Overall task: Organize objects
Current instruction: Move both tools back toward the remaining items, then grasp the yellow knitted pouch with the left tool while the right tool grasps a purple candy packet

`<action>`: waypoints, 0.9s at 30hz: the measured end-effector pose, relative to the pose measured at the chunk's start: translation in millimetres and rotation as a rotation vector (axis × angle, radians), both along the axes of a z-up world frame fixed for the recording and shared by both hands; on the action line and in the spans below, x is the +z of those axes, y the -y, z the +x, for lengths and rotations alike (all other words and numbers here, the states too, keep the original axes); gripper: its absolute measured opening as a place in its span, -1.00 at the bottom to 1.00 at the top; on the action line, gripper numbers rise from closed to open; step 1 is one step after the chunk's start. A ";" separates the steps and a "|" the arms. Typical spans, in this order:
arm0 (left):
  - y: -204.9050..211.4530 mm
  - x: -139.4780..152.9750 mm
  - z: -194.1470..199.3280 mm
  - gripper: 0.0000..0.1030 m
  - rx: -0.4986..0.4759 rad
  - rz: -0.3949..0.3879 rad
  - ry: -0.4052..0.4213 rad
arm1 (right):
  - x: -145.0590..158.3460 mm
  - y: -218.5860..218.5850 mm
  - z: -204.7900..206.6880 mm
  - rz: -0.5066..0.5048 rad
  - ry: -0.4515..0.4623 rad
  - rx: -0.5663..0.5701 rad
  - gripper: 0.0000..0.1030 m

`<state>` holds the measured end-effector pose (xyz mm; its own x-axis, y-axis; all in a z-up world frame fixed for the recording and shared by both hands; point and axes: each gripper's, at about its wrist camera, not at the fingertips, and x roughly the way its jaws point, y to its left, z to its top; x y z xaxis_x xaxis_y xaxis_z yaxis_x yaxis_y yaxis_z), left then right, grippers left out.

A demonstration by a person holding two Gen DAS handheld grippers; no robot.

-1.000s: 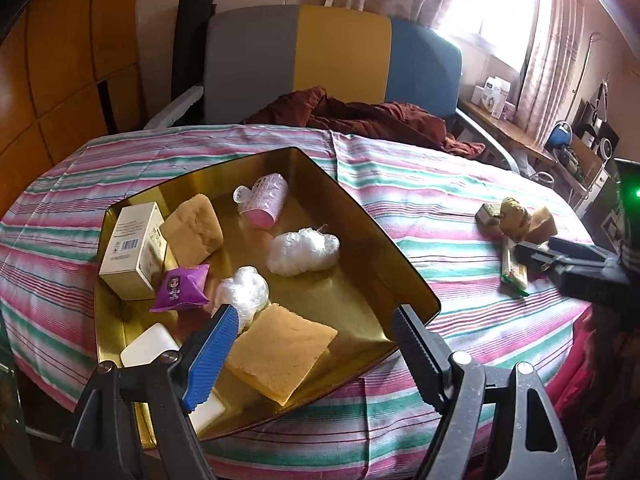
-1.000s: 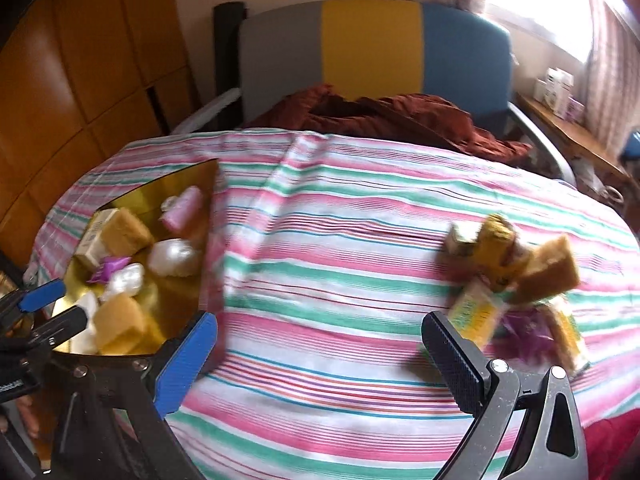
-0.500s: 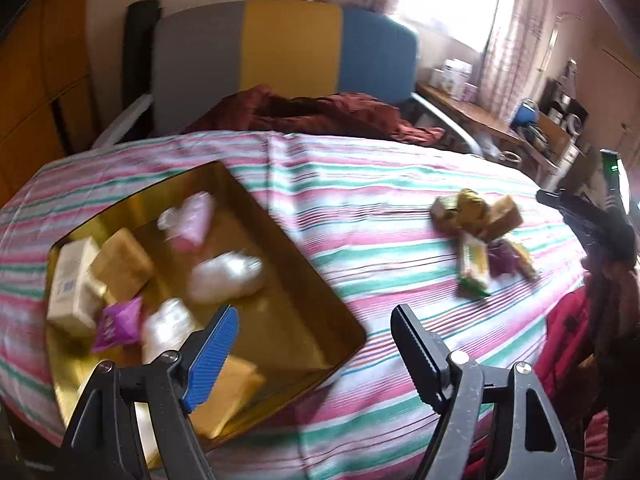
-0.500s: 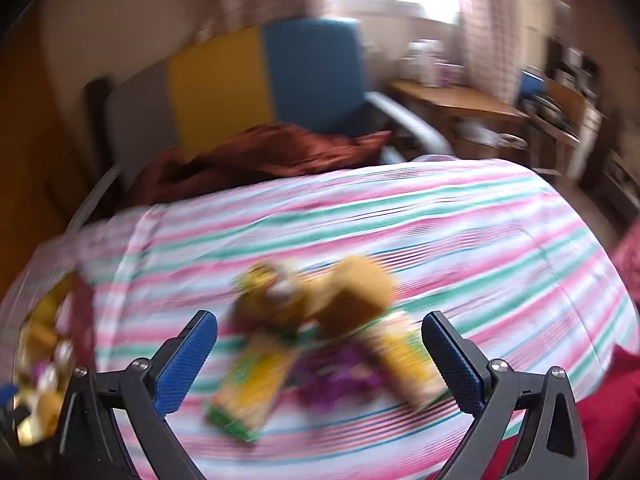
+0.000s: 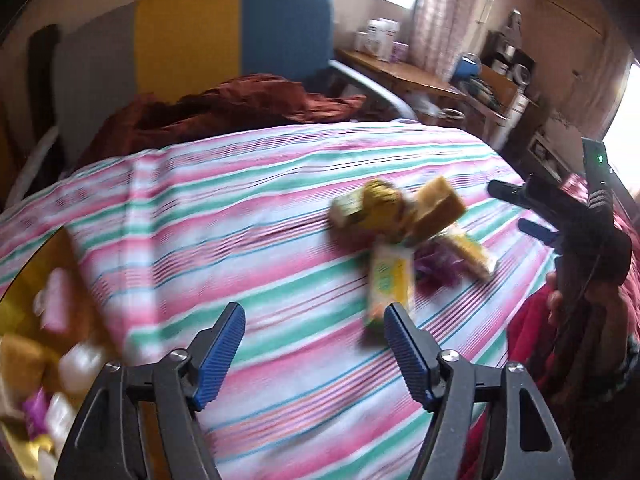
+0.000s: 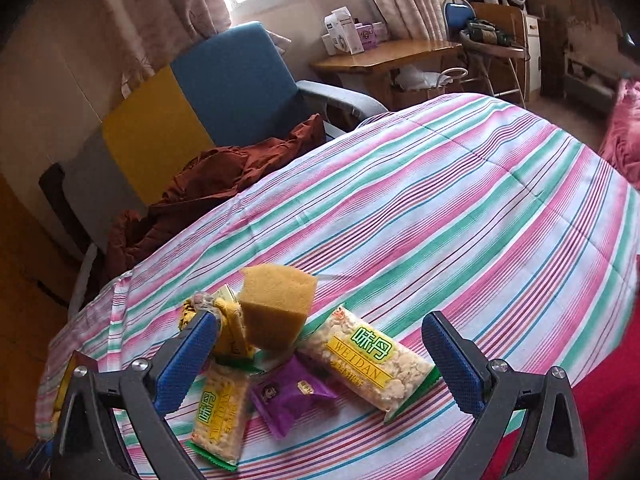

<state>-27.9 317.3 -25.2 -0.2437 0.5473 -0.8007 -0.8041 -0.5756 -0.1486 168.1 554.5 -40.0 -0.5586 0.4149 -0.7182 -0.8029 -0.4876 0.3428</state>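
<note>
Striped tablecloth (image 6: 460, 208) carries snack pile (image 6: 304, 356), gold tray (image 5: 24, 280).

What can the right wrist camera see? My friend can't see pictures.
The open right gripper hovers over a snack pile on a striped tablecloth: two cracker packets, a purple sachet and a yellow sponge. A chair stands behind.

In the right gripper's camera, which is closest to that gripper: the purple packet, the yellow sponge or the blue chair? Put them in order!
From the right gripper:
1. Purple packet, on the cloth between its fingers.
2. Yellow sponge, just behind the packet, slightly left.
3. Blue chair, beyond the table's far edge, upper left.
</note>
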 end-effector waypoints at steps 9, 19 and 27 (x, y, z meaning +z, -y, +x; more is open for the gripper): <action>-74.7 -12.2 -13.5 0.36 -0.077 -0.003 0.053 | -8.9 -7.9 2.5 -0.082 -0.043 0.009 0.99; -132.3 -29.4 -19.9 0.36 -0.131 -0.041 0.053 | -13.9 -12.3 6.2 -0.139 -0.097 0.017 0.99; -167.4 -47.1 -25.7 0.32 -0.173 -0.107 0.006 | -15.4 -13.8 4.1 -0.156 -0.107 0.034 0.99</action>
<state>-53.6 484.7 -72.3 -0.1480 0.4923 -0.8578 -0.8919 -0.4413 -0.0994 172.2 568.3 -55.5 -0.6470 0.2830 -0.7080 -0.7419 -0.4479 0.4990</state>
